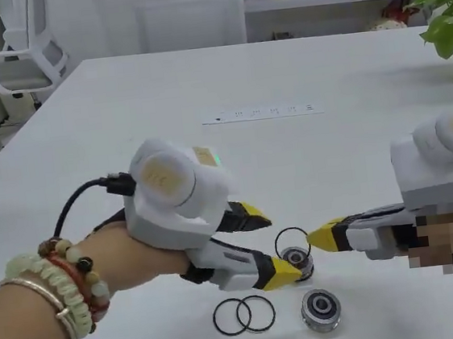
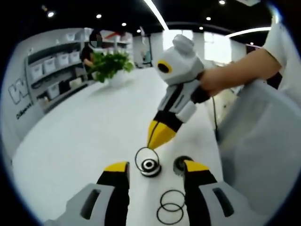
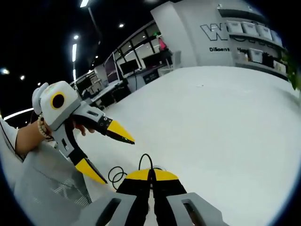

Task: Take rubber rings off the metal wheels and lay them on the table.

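Work surface: a white table [image 1: 201,83] in an open office.

Nearest the person, two loose rubber rings [image 1: 243,315] lie flat on the table and overlap. Just beside them, to the right, a second metal wheel [image 1: 321,309] lies on its side.

Behind these lies the metal wheel [image 1: 298,261] being worked on. The left gripper [image 1: 273,243] is spread wide, its yellow tips on either side of this wheel; the left gripper view shows neither jaw touching it [image 2: 149,165].

The right gripper [image 1: 319,238] comes in from the opposite side. Its jaws are pressed together on the lifted rubber ring [image 1: 291,240], which stands up in a loop above the wheel. The right gripper view shows the thin black loop [image 3: 143,160] rising from the closed tips.

Farther back: a socket strip [image 1: 261,113] on the table, then a chair [image 1: 13,62] and a plant [image 1: 445,17].
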Demonstrator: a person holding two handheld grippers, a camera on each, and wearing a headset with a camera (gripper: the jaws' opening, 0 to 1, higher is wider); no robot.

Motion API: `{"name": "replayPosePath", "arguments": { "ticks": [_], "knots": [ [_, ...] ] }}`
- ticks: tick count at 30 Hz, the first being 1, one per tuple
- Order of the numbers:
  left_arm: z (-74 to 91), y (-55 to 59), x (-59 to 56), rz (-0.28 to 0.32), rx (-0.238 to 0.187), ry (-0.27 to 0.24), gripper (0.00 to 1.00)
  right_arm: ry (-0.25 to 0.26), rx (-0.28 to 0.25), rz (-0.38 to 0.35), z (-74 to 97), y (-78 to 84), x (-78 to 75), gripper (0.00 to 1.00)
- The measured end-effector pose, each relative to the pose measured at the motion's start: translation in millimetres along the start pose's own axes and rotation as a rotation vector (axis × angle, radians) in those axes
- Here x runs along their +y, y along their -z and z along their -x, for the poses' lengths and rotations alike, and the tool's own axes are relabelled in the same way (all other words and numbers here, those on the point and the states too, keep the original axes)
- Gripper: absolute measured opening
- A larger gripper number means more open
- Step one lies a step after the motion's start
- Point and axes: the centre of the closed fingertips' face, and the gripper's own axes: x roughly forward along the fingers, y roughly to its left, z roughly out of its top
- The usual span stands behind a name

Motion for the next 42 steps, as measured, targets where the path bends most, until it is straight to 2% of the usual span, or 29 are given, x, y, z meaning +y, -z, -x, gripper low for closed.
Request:
{"name": "replayPosePath", "arguments": {
  "ticks": [2,8,12,15,18,25,28,33,38,42],
  "knots": [
    [10.4,1.2,-0.1,-0.021,0.014,-0.01,0.47,0.003,-0.007,-0.001,1.1,-3.5,2.2,0.0],
    [37.4,8.9,-12.4,-0.049,0.051,-0.019,0.54,-0.027,-0.049,0.009,4.5,-20.0,17.7,0.0],
    [52.8,14.1,-20.3,-0.058,0.062,-0.022,0.58,-0.058,-0.061,0.014,4.2,-24.9,29.3,0.0],
    [64.2,20.9,-22.1,-0.05,0.073,-0.039,0.6,-0.075,-0.058,0.03,2.4,-26.3,37.2,0.0],
    [76.8,29.6,-21.2,-0.033,0.085,-0.071,0.62,-0.095,-0.052,0.041,0.5,-26.1,43.7,0.0],
    [108.9,48.5,-20.4,0.055,0.075,-0.157,0.64,-0.123,-0.02,0.056,-4.8,-20.6,52.1,0.0],
    [120.0,59.8,-22.2,0.085,0.089,-0.185,0.65,-0.135,-0.007,0.057,-7.3,-17.3,54.9,0.0],
    [130.8,71.5,-26.0,0.118,0.1,-0.22,0.65,-0.141,0.021,0.061,-11.2,-10.2,56.8,0.0],
    [138.1,84.4,-33.5,0.171,0.106,-0.223,0.64,-0.156,0.052,0.073,-16.1,-3.0,61.7,0.0],
    [140.8,89.8,-34.6,0.192,0.107,-0.237,0.65,-0.163,0.084,0.083,-19.9,5.5,62.9,0.0]
  ]
}}
